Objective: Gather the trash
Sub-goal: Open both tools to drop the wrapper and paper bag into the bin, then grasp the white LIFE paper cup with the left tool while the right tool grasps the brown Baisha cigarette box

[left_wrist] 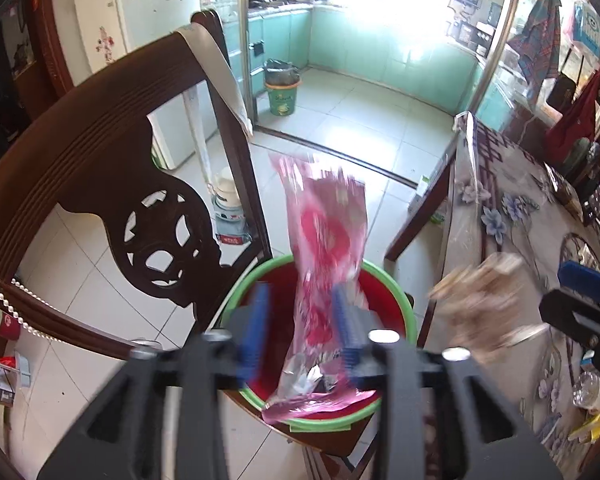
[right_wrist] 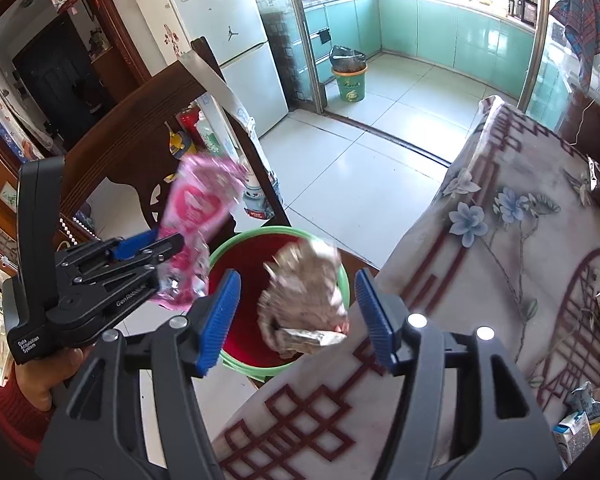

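Observation:
A red bin with a green rim [left_wrist: 404, 304] [right_wrist: 236, 244] stands on a dark chair seat beside the table. A long pink foil wrapper [left_wrist: 324, 232] [right_wrist: 196, 208] hangs blurred between the blue pads of my left gripper [left_wrist: 300, 294] [right_wrist: 168, 240], its lower end inside the bin. The pads stand apart and do not press on it. A crumpled brownish paper wad [right_wrist: 304, 292] [left_wrist: 480, 304] is blurred over the bin's right rim, loose between the wide-spread pads of my right gripper [right_wrist: 296, 280].
A carved dark chair back [left_wrist: 100, 152] rises left of the bin. The table with a floral cloth [right_wrist: 500, 240] is on the right, with cartons [right_wrist: 572, 436] near its edge. A second green bin [left_wrist: 282, 98] stands in the kitchen doorway. A hand in a red sleeve [right_wrist: 40, 384] holds the left gripper.

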{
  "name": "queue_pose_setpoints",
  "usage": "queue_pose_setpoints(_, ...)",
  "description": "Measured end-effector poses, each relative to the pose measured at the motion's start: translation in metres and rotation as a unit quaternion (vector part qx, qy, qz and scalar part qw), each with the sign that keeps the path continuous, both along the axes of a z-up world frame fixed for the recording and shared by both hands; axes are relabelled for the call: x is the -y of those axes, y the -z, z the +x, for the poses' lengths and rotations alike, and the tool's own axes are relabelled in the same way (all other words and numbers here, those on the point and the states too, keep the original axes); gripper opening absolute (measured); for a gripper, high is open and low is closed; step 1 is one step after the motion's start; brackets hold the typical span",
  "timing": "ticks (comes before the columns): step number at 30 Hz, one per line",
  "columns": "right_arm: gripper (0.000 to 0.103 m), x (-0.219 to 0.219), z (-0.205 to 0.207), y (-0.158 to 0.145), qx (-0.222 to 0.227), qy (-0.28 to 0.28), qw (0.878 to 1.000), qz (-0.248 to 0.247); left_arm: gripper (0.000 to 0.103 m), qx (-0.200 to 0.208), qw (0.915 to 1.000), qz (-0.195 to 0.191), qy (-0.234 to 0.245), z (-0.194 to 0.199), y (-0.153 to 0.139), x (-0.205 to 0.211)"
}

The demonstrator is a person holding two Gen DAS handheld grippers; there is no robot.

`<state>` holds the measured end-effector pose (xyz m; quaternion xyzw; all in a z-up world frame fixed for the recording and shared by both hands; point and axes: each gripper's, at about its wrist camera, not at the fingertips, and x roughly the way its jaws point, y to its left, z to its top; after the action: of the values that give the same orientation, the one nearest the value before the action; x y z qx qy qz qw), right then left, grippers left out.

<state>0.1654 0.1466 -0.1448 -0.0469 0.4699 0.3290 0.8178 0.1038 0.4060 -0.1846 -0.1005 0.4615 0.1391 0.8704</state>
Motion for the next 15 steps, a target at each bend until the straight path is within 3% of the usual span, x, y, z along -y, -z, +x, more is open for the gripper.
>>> queue_pose_setpoints(3, 0.058, 0.012, -0.005, -0.01, 0.015, 0.015, 1.0, 0.0, 0.04, 0.018, 0.9998, 0.011, -0.001, 0.0, -0.018, 0.01)
queue_pose_setpoints(6, 0.058, 0.033, -0.009, -0.019, 0.025, 0.031, 0.999, 0.0, 0.041, 0.037, 0.9984, 0.029, 0.03, 0.0, -0.04, 0.033)
queue_pose_setpoints(15, 0.058, 0.127, -0.021, -0.039, 0.05, 0.127, 0.99, -0.018, 0.042, 0.108, 0.9835, 0.075, 0.124, 0.002, -0.11, 0.114)
